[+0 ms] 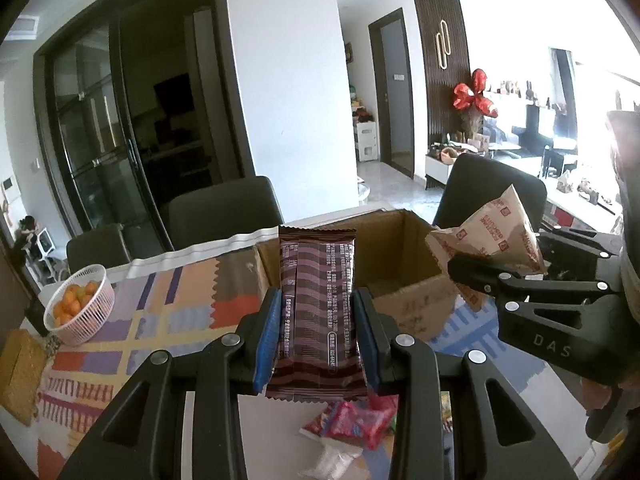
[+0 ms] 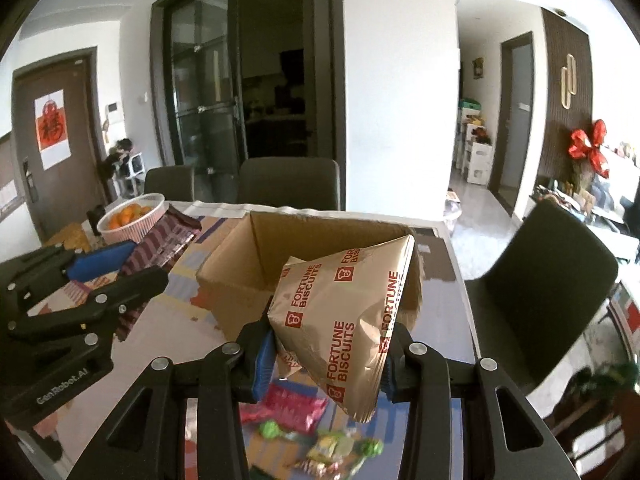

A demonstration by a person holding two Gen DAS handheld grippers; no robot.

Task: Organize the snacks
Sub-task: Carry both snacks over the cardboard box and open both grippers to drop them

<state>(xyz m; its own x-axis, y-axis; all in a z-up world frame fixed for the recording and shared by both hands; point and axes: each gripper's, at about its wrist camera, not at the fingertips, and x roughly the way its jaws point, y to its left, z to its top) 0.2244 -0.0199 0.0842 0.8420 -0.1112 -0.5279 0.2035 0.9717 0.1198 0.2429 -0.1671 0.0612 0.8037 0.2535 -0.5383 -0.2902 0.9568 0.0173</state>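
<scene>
My left gripper (image 1: 316,334) is shut on a brown striped snack packet (image 1: 318,308), held upright above the table. In the right wrist view, my right gripper (image 2: 330,354) is shut on a beige "Fortune Biscuits" bag (image 2: 344,316), also lifted off the table. Straight ahead of both stands an open cardboard box (image 1: 404,256), (image 2: 256,256). The right gripper with its bag (image 1: 500,236) shows at the right of the left wrist view. At the left of the right wrist view, the left gripper (image 2: 108,268) appears with the brown packet (image 2: 164,240). Loose pink and green snack packets (image 2: 288,404), (image 1: 356,424) lie below the grippers.
A pink basket of oranges (image 1: 78,308), (image 2: 132,216) sits at the table's left on a patterned cloth (image 1: 168,312). Dark chairs (image 1: 224,208), (image 2: 548,280) stand behind and right of the table. A yellow mat (image 1: 20,376) lies at the left edge.
</scene>
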